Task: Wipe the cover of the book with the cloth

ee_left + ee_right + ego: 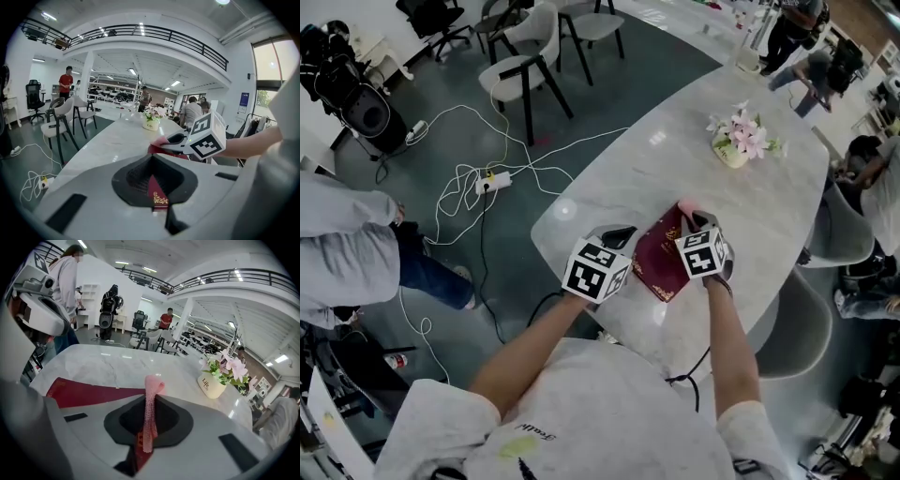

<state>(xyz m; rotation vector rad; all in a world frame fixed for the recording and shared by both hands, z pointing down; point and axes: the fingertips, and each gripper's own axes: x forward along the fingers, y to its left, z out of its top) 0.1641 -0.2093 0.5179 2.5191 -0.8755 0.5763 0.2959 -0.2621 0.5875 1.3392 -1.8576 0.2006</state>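
A dark red book with gold ornament lies flat near the front edge of the marble table. My left gripper is at the book's left edge and shut on its corner; the gold-printed corner shows between the jaws. My right gripper is over the book's far right side, shut on a pink cloth. In the right gripper view the cloth stands up as a narrow strip from the jaws, with the book lying beyond to the left.
A white pot of pink flowers stands further back on the table. Chairs and a power strip with cables are on the floor to the left. A person stands at the left; a grey chair is at the right.
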